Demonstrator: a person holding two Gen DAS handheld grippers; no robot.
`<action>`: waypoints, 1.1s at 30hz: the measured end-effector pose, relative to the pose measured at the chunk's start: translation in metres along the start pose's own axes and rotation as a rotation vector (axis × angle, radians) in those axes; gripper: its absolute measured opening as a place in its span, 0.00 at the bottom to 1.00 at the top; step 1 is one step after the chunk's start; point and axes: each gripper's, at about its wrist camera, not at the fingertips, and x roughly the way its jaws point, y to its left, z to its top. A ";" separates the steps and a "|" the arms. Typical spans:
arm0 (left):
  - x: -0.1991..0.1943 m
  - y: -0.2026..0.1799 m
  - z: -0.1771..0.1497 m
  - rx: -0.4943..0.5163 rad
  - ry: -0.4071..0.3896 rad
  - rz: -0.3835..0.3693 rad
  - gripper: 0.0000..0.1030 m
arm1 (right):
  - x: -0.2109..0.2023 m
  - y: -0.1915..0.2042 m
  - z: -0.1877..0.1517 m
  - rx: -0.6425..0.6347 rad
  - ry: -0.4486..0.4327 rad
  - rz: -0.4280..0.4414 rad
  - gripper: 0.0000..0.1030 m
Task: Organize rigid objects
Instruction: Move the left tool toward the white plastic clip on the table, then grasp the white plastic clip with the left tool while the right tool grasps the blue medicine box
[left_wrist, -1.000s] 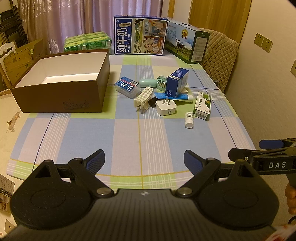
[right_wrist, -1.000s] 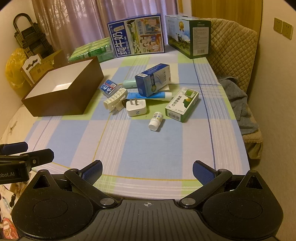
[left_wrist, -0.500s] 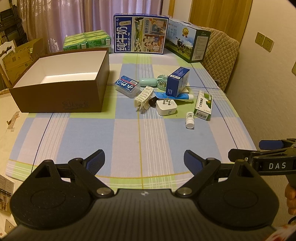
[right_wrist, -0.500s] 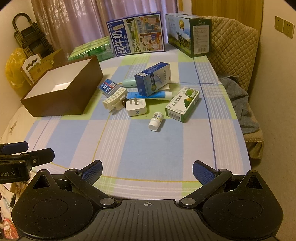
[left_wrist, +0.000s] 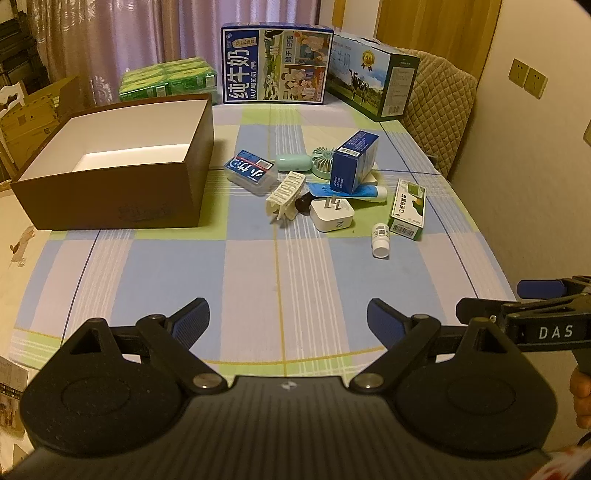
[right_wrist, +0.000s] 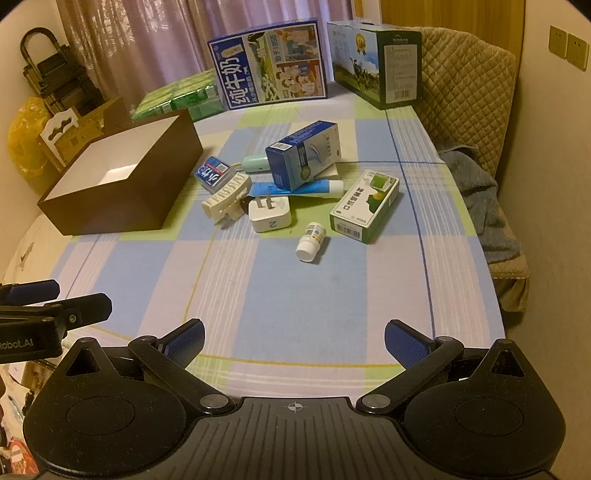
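- Almost nothing has changed over the last second: my left gripper (left_wrist: 287, 321) and my right gripper (right_wrist: 293, 341) still hover over the near edge of the table (left_wrist: 229, 280), and the view has crept only slightly closer to the pile.
- Both pairs of jaws stand wide apart with nothing between them.
- I judge that no sorting has begun; this is only the approach.
- The things to sort lie in a cluster past the middle of the table, right of the brown box (left_wrist: 114, 184), which stands open with nothing that I can see inside.
- Nearest me lies the small bottle (right_wrist: 311, 242) on its side, just left of the green carton (right_wrist: 365, 205).
- The charger (right_wrist: 269, 218) sits prongs up beside the white clip (right_wrist: 226, 197); the blue carton (right_wrist: 304, 155) leans on the tube (right_wrist: 295, 188).
- The tube is mostly covered by the blue carton.
- The fan (left_wrist: 323, 162) shows only in the left view, half hidden behind the blue carton.
- A small dark thing between clip and charger is too hidden to name.
- The box's near floor is hidden by its own front wall.
- The print on the flat blue case (left_wrist: 251, 173) is too blurred to read.
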 end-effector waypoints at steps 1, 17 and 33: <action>0.002 0.000 0.001 0.000 0.001 0.001 0.88 | 0.001 -0.001 0.001 0.003 0.001 -0.001 0.98; 0.059 0.014 0.047 0.069 0.032 -0.043 0.88 | 0.030 -0.020 0.025 0.081 0.008 -0.051 0.98; 0.144 0.026 0.103 0.242 0.065 -0.139 0.73 | 0.075 -0.040 0.054 0.223 -0.019 -0.123 0.98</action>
